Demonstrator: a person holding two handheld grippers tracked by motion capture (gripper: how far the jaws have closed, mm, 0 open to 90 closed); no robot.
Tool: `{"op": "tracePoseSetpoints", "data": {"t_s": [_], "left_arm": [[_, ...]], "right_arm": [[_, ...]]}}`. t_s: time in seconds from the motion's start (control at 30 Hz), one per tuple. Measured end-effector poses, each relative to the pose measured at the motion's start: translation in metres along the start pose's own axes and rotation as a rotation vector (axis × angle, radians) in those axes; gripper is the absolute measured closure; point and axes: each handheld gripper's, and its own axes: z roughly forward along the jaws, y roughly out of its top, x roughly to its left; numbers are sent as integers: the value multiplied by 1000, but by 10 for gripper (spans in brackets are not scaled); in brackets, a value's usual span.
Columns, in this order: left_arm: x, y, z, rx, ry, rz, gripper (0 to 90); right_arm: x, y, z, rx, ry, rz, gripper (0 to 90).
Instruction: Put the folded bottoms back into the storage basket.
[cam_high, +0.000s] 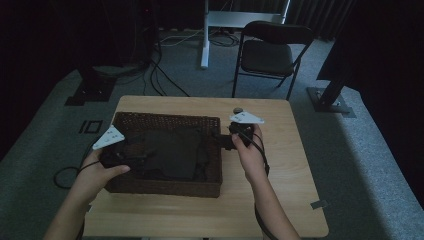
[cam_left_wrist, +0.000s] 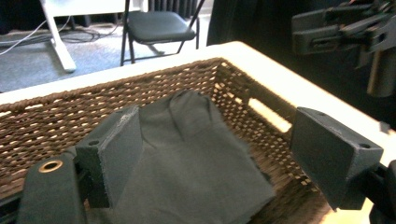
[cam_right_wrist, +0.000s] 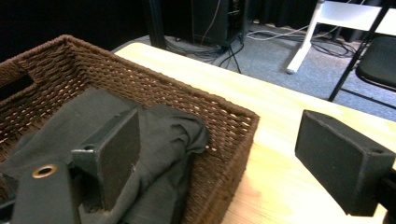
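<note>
High view: woven basket (cam_high: 165, 187), limp cloth (cam_high: 172, 152)

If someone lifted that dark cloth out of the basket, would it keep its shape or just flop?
The dark cloth would probably flop: it already lies rumpled, folds sagging against the basket wall. It looks thin, so likely light. Its matte weave seems unlikely to slip, though it might snag on the wicker.
</note>
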Motion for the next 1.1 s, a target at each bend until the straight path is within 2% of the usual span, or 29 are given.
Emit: {"op": "tracePoseSetpoints", "data": {"t_s": [0.23, 0.6, 0.73, 1.1], "left_arm": [[-7, -4, -20, -37, 9, 11, 184], [-15, -24, -33, -43, -7, 30, 184], [-20, -33, -36, -59, -23, 21, 184], [-32, -56, -46, -84, 5, 37, 184]], "right_arm": [[-12, -8, -12, -15, -17, 22, 138], [-29, -25, -32, -23, -46, 18, 138], [-37, -34, -37, -15, -59, 26, 138], [-59, -69, -41, 33, -90, 47, 138]]}}
